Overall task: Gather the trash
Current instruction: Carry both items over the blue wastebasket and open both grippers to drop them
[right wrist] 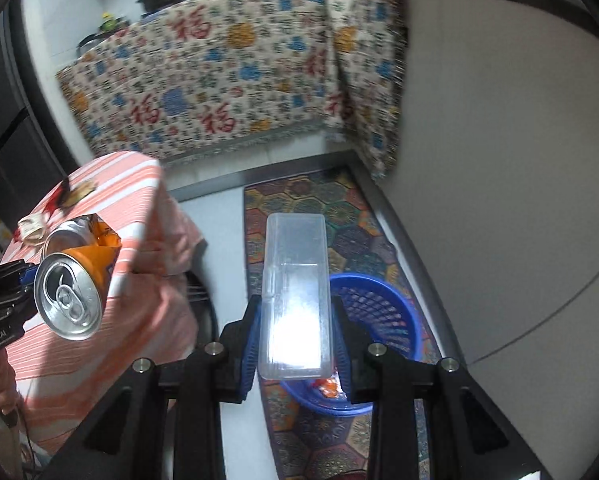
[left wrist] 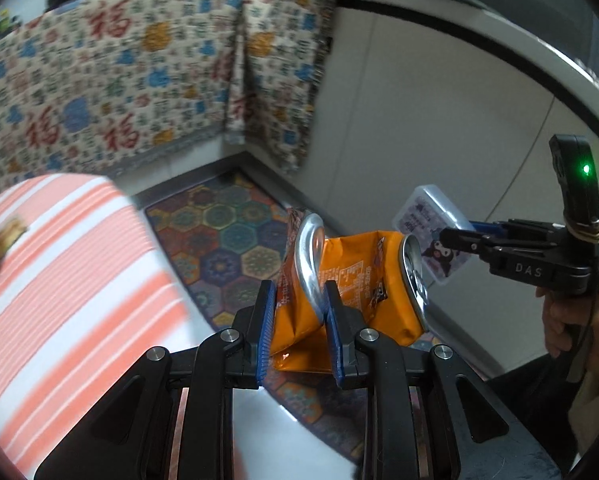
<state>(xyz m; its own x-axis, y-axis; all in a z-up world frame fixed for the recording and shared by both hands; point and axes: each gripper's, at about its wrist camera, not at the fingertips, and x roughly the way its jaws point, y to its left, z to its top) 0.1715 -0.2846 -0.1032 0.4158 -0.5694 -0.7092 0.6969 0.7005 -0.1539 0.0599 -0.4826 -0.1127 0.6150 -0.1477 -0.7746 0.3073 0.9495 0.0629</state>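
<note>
Your left claw (left wrist: 299, 320) is clamped on an orange snack bag (left wrist: 363, 280) — its blue pads (left wrist: 268, 320) pinch the crumpled foil, and two silver cans (left wrist: 413, 276) sit bundled in the same wrapper, held up in the air. The print on the bag is too creased to read. Your right claw (right wrist: 295, 344) is clamped on a clear plastic box (right wrist: 295, 280), long side pointing away from you.

From the left wrist view you can see the box's other face, which carries a label with a dark cartoon figure and some print too small to read; the right tool's body there shows the letters "DAS" and a green light. The right wrist view shows only the blank translucent side of the box, but it gives you the open can tops with their pull tabs, plus lettering on the left tool that looks like "nRobot.AI", cut off at the edge.

Only the right wrist view shows the blue basket (right wrist: 379, 320) — it stands on the floor just beyond and below your right claw, with orange and silver scraps already inside.

To the left is a tabletop (left wrist: 79, 272) under an orange-and-white striped cloth, with a few blurred items on it. The floor is pale, with a hexagon-patterned rug (right wrist: 315, 200). Behind hangs a patterned cloth (left wrist: 119, 80) with red Chinese characters.
</note>
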